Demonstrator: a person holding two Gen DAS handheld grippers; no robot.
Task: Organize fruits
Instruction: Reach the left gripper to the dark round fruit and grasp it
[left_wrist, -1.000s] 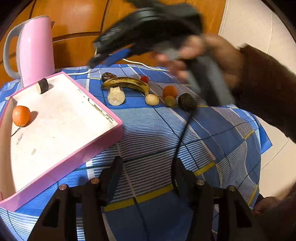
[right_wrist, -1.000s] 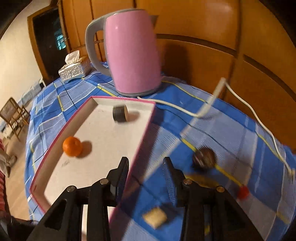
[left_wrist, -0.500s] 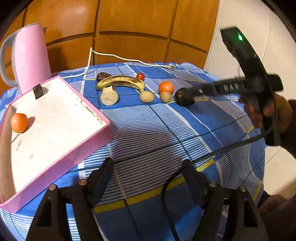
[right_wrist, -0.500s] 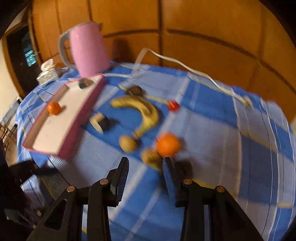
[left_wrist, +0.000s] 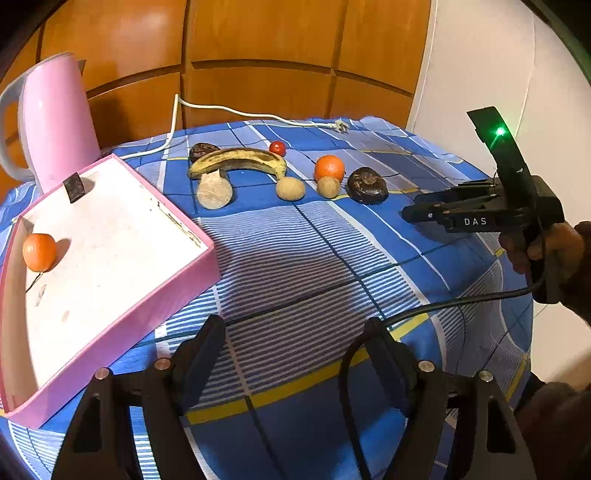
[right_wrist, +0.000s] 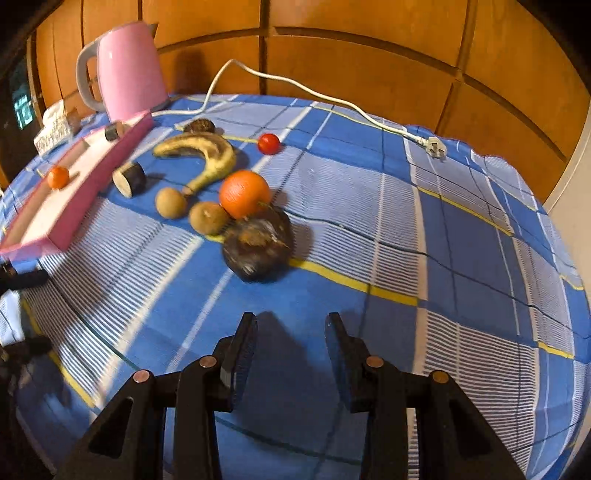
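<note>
A pink tray (left_wrist: 122, 325) at the left holds a small orange (left_wrist: 38, 251) and a dark cut piece (left_wrist: 74, 188). On the blue checked cloth lie a banana (left_wrist: 240, 160), an orange (left_wrist: 328, 168), a dark wrinkled fruit (left_wrist: 367, 181), two small brown fruits (left_wrist: 290, 188), a cherry tomato (left_wrist: 277, 147) and a pale cut piece (left_wrist: 214, 190). My left gripper (left_wrist: 293, 328) hovers near the tray's front corner, its jaws opening on nothing. My right gripper (right_wrist: 290, 325) is open and empty, pointing at the dark fruit (right_wrist: 256, 247) from a short way off.
A pink kettle (left_wrist: 55, 122) stands behind the tray, and its white cord (left_wrist: 258, 114) runs across the back of the table to a loose plug (right_wrist: 436, 147). Wooden panels rise behind. The round table's edge drops away at the right and front.
My right gripper swept from above the tray across to the right side of the table and sank toward the dark fruit. My left gripper's jaws spread wider.
</note>
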